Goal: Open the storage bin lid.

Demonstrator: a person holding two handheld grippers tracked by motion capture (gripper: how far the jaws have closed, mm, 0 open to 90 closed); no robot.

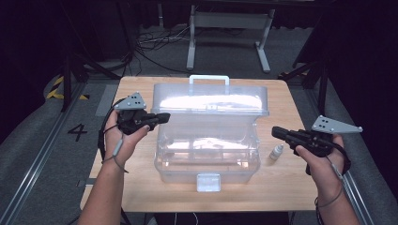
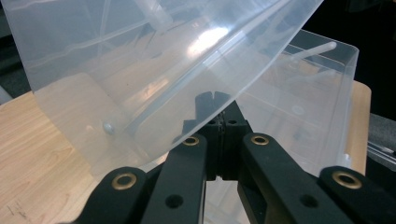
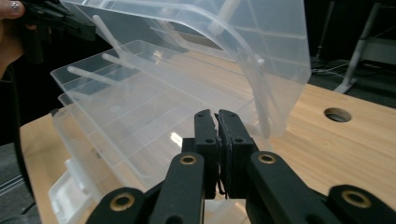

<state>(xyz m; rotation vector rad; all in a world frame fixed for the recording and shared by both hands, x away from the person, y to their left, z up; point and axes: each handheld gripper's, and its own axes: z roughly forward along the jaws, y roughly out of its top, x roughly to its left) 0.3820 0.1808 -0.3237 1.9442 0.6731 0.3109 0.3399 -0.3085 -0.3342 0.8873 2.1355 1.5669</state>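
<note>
A: Take the clear plastic toolbox (image 1: pixel 206 154) as the landmark. Where does it sit?

B: In the middle of the wooden table (image 1: pixel 281 187), its long axis running across the table from one gripper to the other. The latch (image 1: pixel 208 182) faces the person's edge; the white handle (image 1: pixel 209 80) is on the far side.

A: Open or closed?

B: Open. The lid (image 1: pixel 211 98) is swung up and back from the base and tilts away from the person. In the right gripper view the inner tray (image 3: pixel 140 107) stands raised on thin arms under the lid.

A: Anything inside?

B: The plastic glares too much in the high view to tell what lies in the base. In the right gripper view no contents can be made out on the tray.

A: And outside it?

B: A small white dropper bottle (image 1: pixel 277 152) stands upright on the table just beside the box's right end, between the box and the right gripper (image 1: pixel 277 132).

A: The grippers?

B: The left gripper (image 1: pixel 164 117) is at the box's left end, jaws clenched together, tips right up against the edge of the raised lid in the left gripper view. The right gripper points at the box's right end, apart from it, jaws pressed together on nothing.
</note>
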